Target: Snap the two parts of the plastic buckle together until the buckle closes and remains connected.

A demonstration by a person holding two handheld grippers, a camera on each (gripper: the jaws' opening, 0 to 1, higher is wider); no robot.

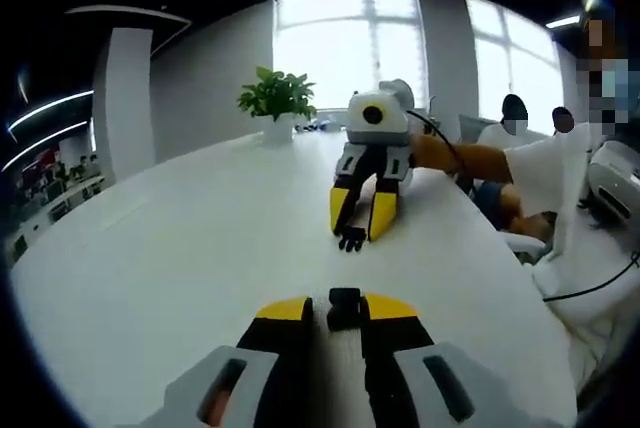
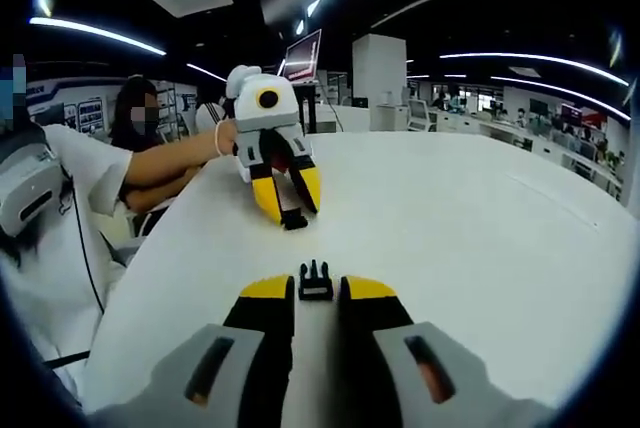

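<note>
Black and small, the socket half of the buckle (image 1: 344,308) is seen pinched between the yellow tips of the left gripper (image 1: 338,310), low over the white table (image 1: 180,248). In the right gripper view, the pronged half (image 2: 315,282) is held the same way by the right gripper (image 2: 317,288), its prongs pointing outward beyond the tips. Each gripper is closed down on its own piece, and each is also seen from the other's camera, across the table, with its piece at its tips: the pronged half at (image 1: 351,239), the socket half at (image 2: 293,219). The two halves are kept well apart above the table and are not yet joined. Both pieces are judged light, stiff and smooth, likely to twist or slip in the jaws under an off-axis push. A hold on the rear body of each half, leaving prongs and socket mouth free, is judged best. A potted plant (image 1: 277,100) stands at the far end of the table.
</note>
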